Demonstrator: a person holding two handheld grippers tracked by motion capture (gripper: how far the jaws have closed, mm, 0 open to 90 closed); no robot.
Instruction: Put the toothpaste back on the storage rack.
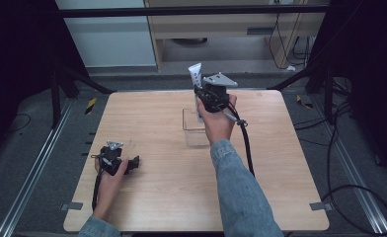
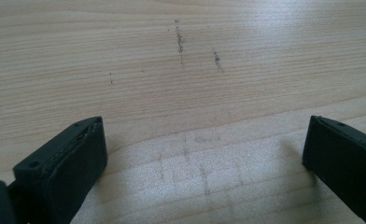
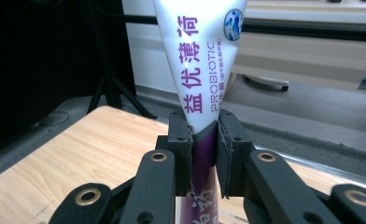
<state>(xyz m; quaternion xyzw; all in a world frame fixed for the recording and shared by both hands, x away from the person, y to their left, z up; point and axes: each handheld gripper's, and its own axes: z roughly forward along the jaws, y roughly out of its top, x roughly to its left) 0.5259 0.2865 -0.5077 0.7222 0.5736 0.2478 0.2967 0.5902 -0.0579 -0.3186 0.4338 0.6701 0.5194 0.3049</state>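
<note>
The white and purple squeezy tube (image 1: pixel 196 75) with purple writing stands almost straight up in the air, over the far middle of the light wooden table (image 1: pixel 162 187). The right gripper (image 1: pixel 201 94) squeezes it tight. In the right gripper view, the two black jaws press on the tube (image 3: pixel 200 70) from both sides, at the spot where the white part meets the purple part. The wide flat end of the tube points up to 12 o'clock.

Just under the tube, at about 6 o'clock from it, a clear see-through plastic box (image 1: pixel 195 129) sits on the table. The person's right hand (image 1: pixel 217 121) in a blue denim sleeve hangs over the box.

The left gripper (image 1: pixel 135 162) rests low at the table's 8 o'clock side, well apart from the tube. In the left gripper view its jaws stand wide apart with bare wood between them.
</note>
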